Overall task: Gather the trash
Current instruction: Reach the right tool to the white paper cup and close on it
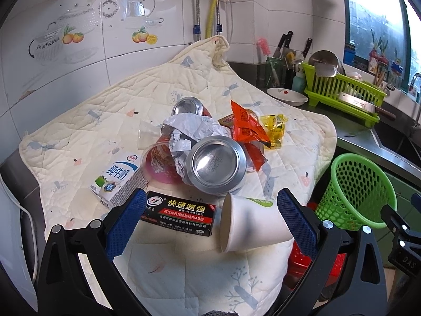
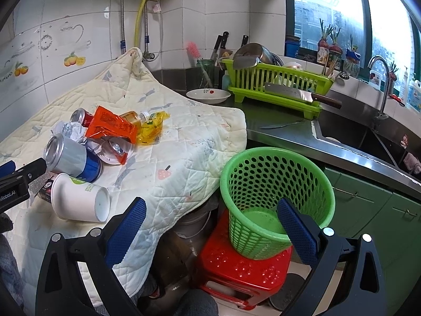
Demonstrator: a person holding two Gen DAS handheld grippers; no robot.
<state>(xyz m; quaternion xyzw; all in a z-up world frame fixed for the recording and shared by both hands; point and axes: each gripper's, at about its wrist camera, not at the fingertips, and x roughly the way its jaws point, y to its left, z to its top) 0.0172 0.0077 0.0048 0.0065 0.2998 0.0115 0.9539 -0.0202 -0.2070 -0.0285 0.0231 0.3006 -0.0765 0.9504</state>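
Left tongs (image 1: 211,221), spread wide and empty, frame a tipped paper cup (image 1: 250,226) at lower centre on the quilt (image 1: 105,110); light and crushable, best pinched gently across its wall. Right tongs (image 2: 211,221), likewise spread, hover before the green basket (image 2: 276,184).

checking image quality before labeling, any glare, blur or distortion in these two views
Left wrist view: sharp, fisheye bends the tiled wall, glare on the can base. Right wrist view: sharp, window bright and hazy, curved counter edge.
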